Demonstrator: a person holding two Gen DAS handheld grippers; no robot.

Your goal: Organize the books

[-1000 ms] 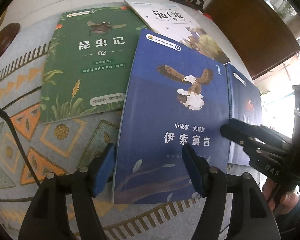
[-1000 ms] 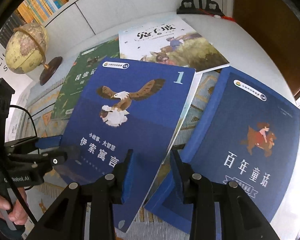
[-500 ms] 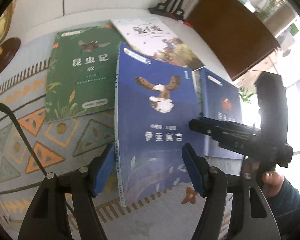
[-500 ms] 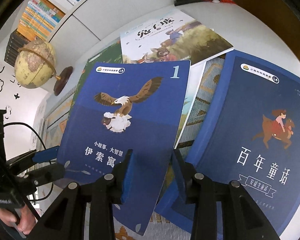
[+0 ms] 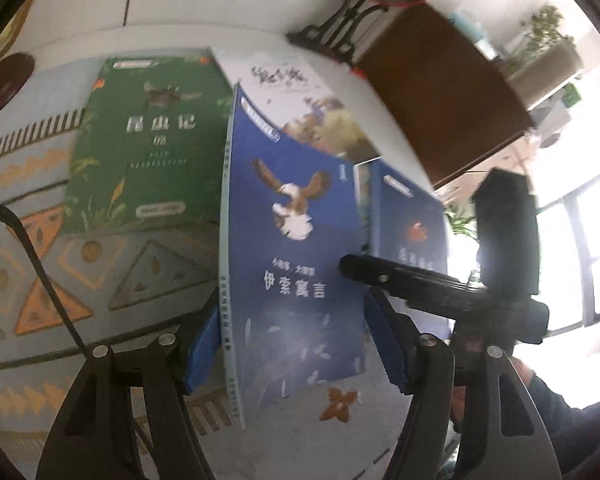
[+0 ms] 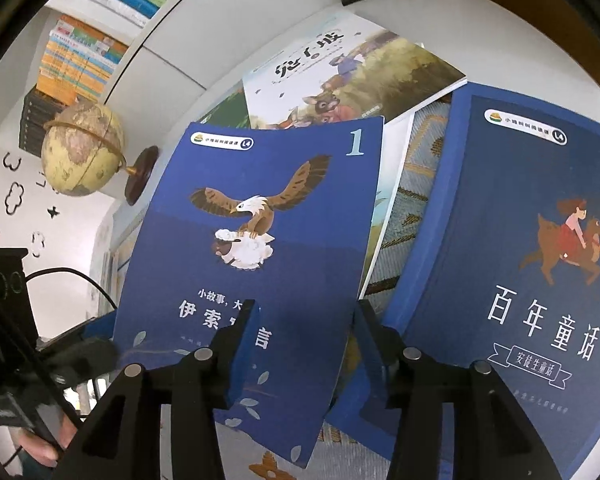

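While the eagle book (image 5: 292, 248) stands tilted up off the patterned mat (image 5: 100, 280), everything else I place against it. Far to its left, by the wall, is the globe (image 6: 82, 148) on its dark foot. Just left of it the green book (image 5: 148, 144) lies flat on the mat, and the eagle book's spine edge comes up against that book's right side.

My left gripper (image 5: 294, 336) points down at the eagle book's lower end. Its blue pads are about half apart, one just outside the spine and one at the opposite edge, and they have just been closing a little. I cannot tell whether they press on the book.

Behind the eagle book's top edge the white book (image 6: 340, 72) lies partly covered by it.

My right gripper (image 6: 306, 320) comes in at the eagle book's right edge. Its jaws have just been opening. One pad sits over the cover near the title, the other just past the edge, with a clear gap between them, so nothing is clamped.

Right of the eagle book, close by with a strip of mat between, lies the blue book with the girl on a horse (image 6: 540, 260).
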